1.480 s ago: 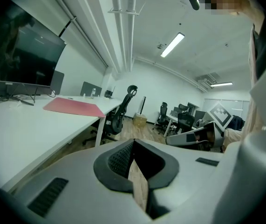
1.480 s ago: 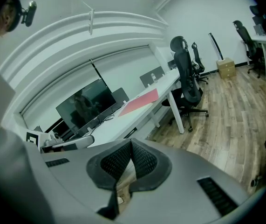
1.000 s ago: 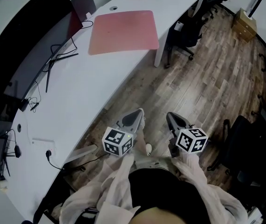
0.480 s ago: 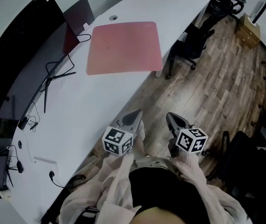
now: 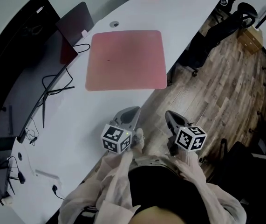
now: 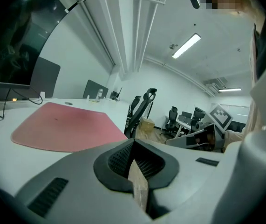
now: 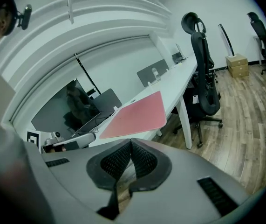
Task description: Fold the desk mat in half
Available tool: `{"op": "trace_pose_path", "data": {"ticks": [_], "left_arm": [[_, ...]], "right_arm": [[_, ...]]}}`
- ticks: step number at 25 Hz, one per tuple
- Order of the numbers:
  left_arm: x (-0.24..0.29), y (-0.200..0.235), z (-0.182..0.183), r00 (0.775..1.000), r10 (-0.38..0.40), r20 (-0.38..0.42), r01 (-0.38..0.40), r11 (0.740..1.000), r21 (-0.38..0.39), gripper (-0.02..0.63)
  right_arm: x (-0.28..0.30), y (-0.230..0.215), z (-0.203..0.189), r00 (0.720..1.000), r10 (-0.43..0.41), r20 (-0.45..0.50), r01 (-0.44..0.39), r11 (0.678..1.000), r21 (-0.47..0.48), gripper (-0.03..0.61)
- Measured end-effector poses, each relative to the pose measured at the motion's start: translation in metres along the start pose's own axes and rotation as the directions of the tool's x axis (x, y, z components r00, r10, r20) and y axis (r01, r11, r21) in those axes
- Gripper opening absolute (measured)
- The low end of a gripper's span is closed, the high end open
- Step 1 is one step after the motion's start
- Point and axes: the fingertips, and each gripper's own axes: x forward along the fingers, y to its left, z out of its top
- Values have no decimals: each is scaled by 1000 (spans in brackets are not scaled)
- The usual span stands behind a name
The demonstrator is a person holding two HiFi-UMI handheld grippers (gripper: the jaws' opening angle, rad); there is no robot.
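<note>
Ceiling lamp [image 6: 186, 45], left gripper view only; mat [image 5: 126, 59] unfolded.

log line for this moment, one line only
phase: pre-grasp | desk mat: flat, unfolded on desk | left tool: shut, empty, short of mat | right tool: shut, empty, short of mat

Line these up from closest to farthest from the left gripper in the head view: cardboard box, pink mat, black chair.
1. pink mat, on the desk just ahead of the left gripper.
2. black chair, on the floor, ahead to the right.
3. cardboard box, beyond the chair, far right.
</note>
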Motion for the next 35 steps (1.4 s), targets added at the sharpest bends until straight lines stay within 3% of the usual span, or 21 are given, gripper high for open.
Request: {"op": "trace_pose_path", "data": {"ticks": [13,24,29,35], "left_arm": [[49,51,7,999,37,-33,-37,999,-23,26],[88,70,6,985,164,-54,-169,979,-112,26],[98,77,2,976,204,-73,-212,969,-129,26],[104,84,-9,961,257,-104,-270,951,-151,26]], "right_arm": [[62,-40,37,999,13,-31,-13,1000,21,12],[106,-90,53,989,61,-132,-45,992,119,18],[125,-104,45,979,92,-182,-60,983,175,73],[141,-123,33,964,124,-235,-65,968,243,192]]}}
